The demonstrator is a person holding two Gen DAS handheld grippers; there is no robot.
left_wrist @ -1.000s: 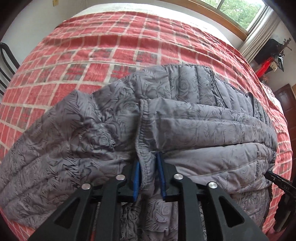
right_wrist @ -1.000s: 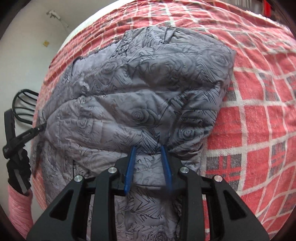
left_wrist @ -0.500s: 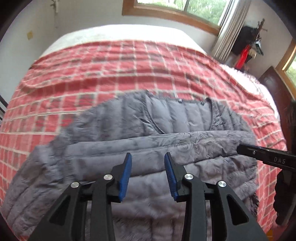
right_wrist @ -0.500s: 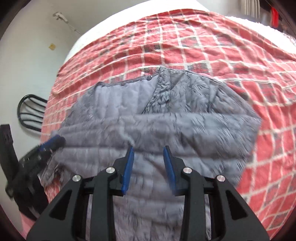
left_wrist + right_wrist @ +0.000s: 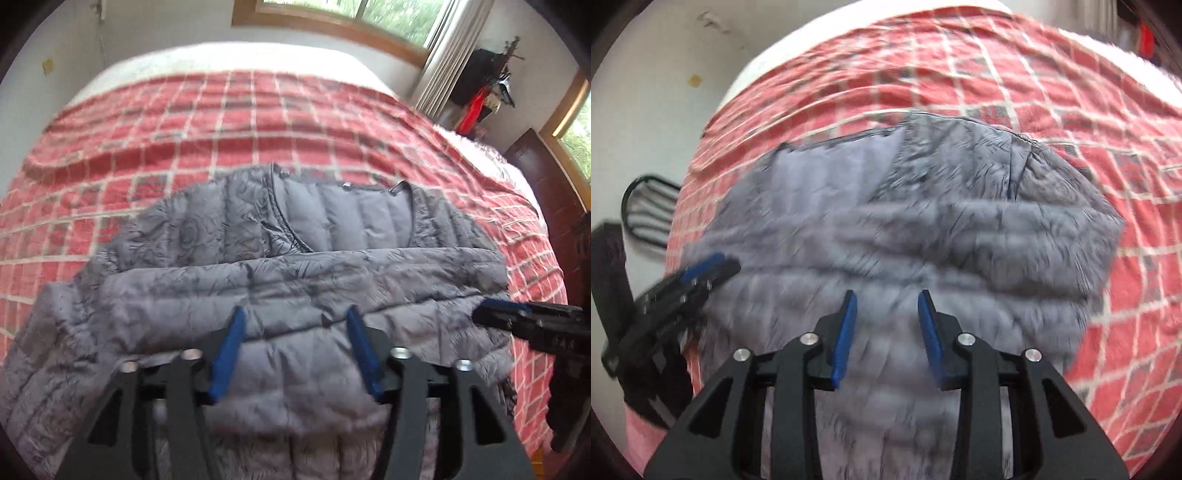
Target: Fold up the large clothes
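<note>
Red checked blanket point(image 5: 258, 122) carries a folded grey jacket point(image 5: 295, 280); left claw point(image 5: 295, 347) and right claw point(image 5: 886, 332) hover above it, both spreading, pinching nothing.

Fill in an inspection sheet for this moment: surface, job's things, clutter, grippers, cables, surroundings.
Surface: bed under a red checked blanket, rumpled.
Job's things: grey quilted jacket lying on the blanket, lower part folded up across the chest, neckline still showing.
Clutter: nothing seen.
Grippers: left gripper jaws opening, above the jacket, nothing pinched; right gripper jaws opening, likewise clear of the fabric.
Cables: nothing seen.
Surroundings: window with a curtain behind the bed; black chair beside it; dark wooden furniture by the far corner.
</note>
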